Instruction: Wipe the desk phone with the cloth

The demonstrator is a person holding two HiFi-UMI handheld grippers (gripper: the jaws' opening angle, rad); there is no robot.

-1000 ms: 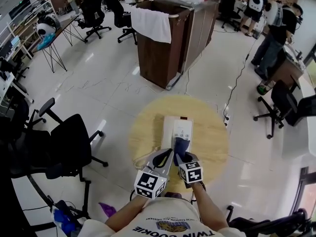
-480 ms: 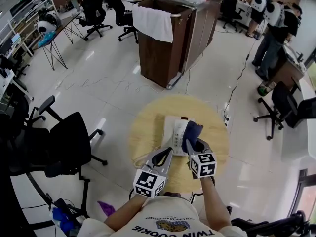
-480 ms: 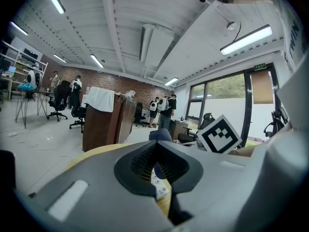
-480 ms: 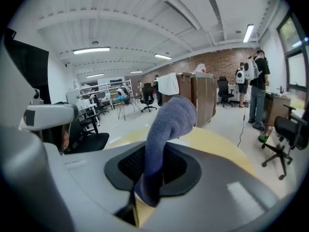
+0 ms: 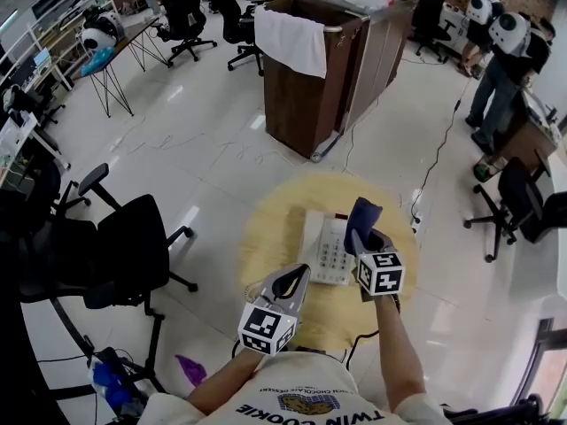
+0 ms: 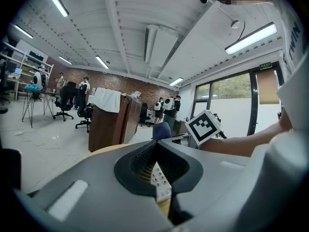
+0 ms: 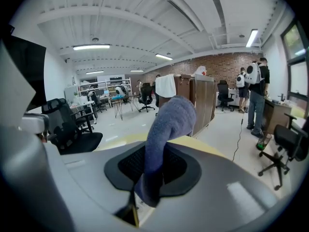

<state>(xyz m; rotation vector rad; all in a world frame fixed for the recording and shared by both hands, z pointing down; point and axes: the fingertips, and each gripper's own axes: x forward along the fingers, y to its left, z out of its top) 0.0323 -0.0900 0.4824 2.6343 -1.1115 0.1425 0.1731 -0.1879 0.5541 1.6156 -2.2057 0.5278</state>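
A white desk phone (image 5: pixel 326 248) lies on the round wooden table (image 5: pixel 275 228), its keypad facing up. My right gripper (image 5: pixel 366 237) is shut on a blue cloth (image 5: pixel 361 214), held up above the phone's right edge; in the right gripper view the cloth (image 7: pixel 166 127) sticks up from between the jaws. My left gripper (image 5: pixel 297 279) hovers at the phone's near left corner, shut with nothing in it. In the left gripper view a strip of the phone keypad (image 6: pixel 159 179) shows below the closed jaws, and the cloth (image 6: pixel 161 129) shows beyond them.
A brown cabinet (image 5: pixel 354 69) with a white towel (image 5: pixel 288 41) draped on it stands beyond the table. A black office chair (image 5: pixel 133 246) is at the left, another (image 5: pixel 523 202) at the right. People stand at the back right. A cable (image 5: pixel 434 158) runs across the floor.
My right gripper has carried the cloth from the phone's near end up and to the right, off the keypad. The left gripper has stayed near the phone's near left corner.
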